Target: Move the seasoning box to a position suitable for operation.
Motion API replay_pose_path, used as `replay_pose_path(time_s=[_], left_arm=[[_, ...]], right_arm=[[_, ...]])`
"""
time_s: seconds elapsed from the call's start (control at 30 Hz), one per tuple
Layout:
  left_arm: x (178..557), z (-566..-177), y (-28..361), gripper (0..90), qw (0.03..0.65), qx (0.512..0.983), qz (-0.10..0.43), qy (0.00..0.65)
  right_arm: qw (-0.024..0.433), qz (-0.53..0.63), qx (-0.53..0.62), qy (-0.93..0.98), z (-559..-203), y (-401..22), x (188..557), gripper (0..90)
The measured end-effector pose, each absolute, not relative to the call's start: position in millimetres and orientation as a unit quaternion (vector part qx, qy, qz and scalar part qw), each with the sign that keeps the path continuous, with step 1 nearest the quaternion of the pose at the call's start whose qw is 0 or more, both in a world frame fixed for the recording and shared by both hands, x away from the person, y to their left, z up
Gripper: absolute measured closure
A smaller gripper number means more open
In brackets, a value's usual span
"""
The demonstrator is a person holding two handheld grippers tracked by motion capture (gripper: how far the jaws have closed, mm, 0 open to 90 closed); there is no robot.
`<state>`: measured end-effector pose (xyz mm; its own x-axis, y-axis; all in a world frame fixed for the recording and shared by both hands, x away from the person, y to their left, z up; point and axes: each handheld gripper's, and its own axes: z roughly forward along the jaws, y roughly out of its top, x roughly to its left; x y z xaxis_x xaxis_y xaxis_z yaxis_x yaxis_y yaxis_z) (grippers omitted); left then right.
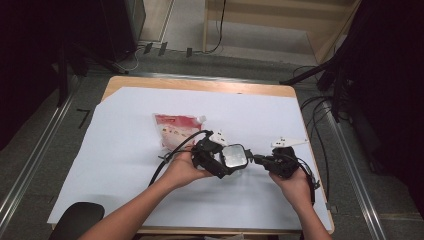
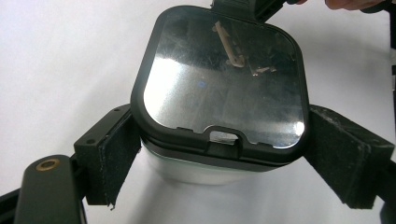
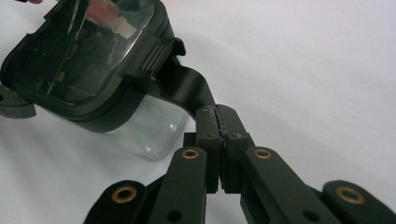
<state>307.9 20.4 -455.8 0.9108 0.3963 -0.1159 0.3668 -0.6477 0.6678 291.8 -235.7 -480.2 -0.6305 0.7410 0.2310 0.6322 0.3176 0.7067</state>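
Observation:
A small clear container point(image 2: 187, 170) with a black-rimmed lid point(image 2: 219, 74), whose top is a shiny panel, sits between my two grippers on the white sheet. My left gripper point(image 2: 224, 154) straddles it from the near side. Its felt pads point(image 2: 116, 154) rest against both flanks of the container, just under the lid's rim. From the right, my right gripper point(image 3: 220, 116) is shut on a black tab point(image 3: 187, 88) that sticks out from the lid's edge. In the high view the container point(image 1: 235, 156) lies mid-table between the left gripper point(image 1: 227, 164) and the right gripper point(image 1: 261, 160).
A red-and-white pouch point(image 1: 175, 129) lies behind the left hand. Two small white plastic pieces point(image 1: 218, 136) point(image 1: 287, 141) lie just beyond the grippers. A white sheet point(image 1: 125, 150) covers the wooden table point(image 1: 200, 84). The left gripper's cable point(image 1: 167, 157) loops toward the person.

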Motion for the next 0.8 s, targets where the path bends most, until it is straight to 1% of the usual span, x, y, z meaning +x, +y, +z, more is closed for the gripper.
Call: replay_pose_path(time_s=[0.17, 0.8], left_arm=[[308, -453, 21, 16.8, 0.359, 0.909, 0.018, 0.21], [306, -437, 16, 17.4, 0.361, 0.911, 0.038, 0.196]], right_arm=[[0.069, 0.401, 0.425, 0.808, -481, -234, 292, 90.0], [0.06, 0.406, 0.428, 0.805, -482, -233, 293, 90.0]])
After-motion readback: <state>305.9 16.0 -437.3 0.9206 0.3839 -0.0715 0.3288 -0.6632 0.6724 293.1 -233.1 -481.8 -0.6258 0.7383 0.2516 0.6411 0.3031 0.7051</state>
